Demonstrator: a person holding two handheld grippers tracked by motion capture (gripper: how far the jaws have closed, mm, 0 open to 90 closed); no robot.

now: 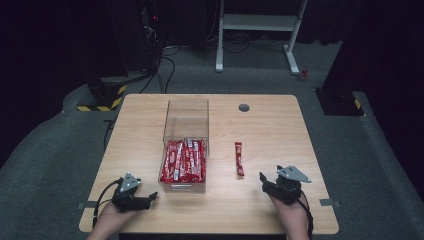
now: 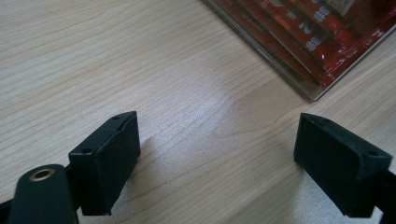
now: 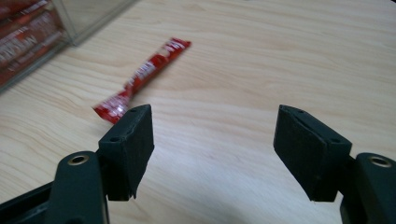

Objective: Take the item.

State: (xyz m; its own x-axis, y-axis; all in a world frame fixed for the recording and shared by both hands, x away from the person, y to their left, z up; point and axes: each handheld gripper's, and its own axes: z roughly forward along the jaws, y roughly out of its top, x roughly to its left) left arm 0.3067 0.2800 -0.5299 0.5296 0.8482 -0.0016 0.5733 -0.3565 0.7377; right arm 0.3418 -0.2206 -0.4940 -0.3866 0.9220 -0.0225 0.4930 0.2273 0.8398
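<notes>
A clear plastic box (image 1: 186, 150) stands in the middle of the wooden table (image 1: 270, 125), its near half packed with red sachets (image 1: 183, 160). One loose red sachet (image 1: 239, 158) lies flat on the table to the box's right. My right gripper (image 1: 270, 173) rests near the front edge just right of and below that sachet, jaws open and empty. In the right gripper view the sachet (image 3: 144, 74) lies beyond the left jaw of my right gripper (image 3: 212, 126). My left gripper (image 1: 151, 198) sits at the front left, open with nothing between its jaws (image 2: 217, 140), and the box corner (image 2: 299, 51) is ahead to its right.
A grey cable hole (image 1: 244, 107) is set in the table's far side. Beyond the table are a white desk frame (image 1: 257, 30), dark equipment with cables on the floor, and yellow-black striped bases (image 1: 102, 97).
</notes>
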